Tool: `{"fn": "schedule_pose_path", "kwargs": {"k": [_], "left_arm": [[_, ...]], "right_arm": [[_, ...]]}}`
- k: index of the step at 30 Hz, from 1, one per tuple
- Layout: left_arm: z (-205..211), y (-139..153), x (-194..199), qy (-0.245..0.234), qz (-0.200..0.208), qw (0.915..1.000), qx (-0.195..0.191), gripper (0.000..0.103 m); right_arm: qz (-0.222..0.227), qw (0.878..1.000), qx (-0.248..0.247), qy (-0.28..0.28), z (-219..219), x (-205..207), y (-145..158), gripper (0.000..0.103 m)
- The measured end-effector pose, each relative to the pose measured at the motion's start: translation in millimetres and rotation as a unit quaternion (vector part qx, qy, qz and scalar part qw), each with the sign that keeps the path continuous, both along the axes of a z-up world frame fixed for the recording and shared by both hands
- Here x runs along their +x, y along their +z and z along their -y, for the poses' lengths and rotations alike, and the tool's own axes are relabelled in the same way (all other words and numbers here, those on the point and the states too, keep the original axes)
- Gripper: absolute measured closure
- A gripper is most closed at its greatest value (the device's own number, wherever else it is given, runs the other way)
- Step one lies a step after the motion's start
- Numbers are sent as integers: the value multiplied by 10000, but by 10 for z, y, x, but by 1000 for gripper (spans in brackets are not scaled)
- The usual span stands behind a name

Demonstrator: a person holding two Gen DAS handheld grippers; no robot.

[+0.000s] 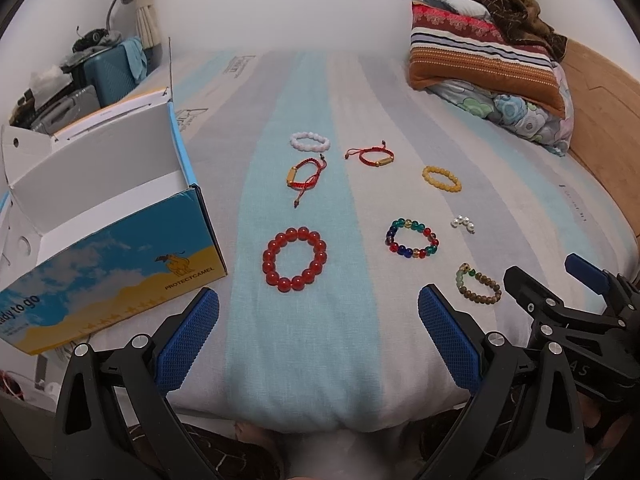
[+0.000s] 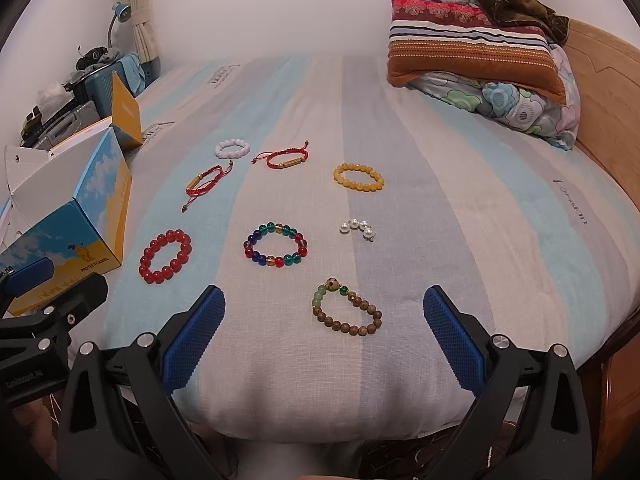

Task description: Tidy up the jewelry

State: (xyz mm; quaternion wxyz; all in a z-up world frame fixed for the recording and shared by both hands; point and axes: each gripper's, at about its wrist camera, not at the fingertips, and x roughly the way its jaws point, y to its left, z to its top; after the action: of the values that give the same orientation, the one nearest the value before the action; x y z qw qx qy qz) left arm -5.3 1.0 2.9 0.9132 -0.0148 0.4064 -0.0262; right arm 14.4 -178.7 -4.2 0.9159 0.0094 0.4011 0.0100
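Left wrist view: your left hand-held gripper (image 1: 318, 312) hangs spread and empty over the near edge of the bed (image 1: 520, 208).
Red bead bracelet (image 1: 295, 259): it lies at 12 o'clock, just beyond your pads, so it looks like the easiest first pick.
Box (image 1: 120, 248): it stands open at 10 o'clock, probably the place meant for the jewelry.
Other pieces: the white bracelet (image 1: 310, 142) and two red cord bracelets (image 1: 306, 174) lie farther off, each apart, likely so you can grasp one at a time.

Right wrist view: your right hand-held gripper (image 2: 324, 312) is also spread, holding nothing.
Brown bead bracelet (image 2: 346, 310): it rests flat at 12 o'clock, between your fingertips' line.
Multicolour bracelet (image 2: 276, 250): 11 o'clock, beyond it.
Pearl piece (image 2: 358, 228): 1 o'clock.
Yellow bracelet (image 2: 359, 177): farther off at 12 o'clock.
Progress: nothing is boxed yet, as far as the views show.
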Motion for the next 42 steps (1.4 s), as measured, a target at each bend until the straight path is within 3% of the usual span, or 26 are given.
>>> {"fn": "schedule_pose_path", "kwargs": {"k": [42], "left_arm": [[28,-15,-11,-24,35,9999,116,5]], "right_arm": [[56,10000,-56,-43,2,6,7,7]]}}
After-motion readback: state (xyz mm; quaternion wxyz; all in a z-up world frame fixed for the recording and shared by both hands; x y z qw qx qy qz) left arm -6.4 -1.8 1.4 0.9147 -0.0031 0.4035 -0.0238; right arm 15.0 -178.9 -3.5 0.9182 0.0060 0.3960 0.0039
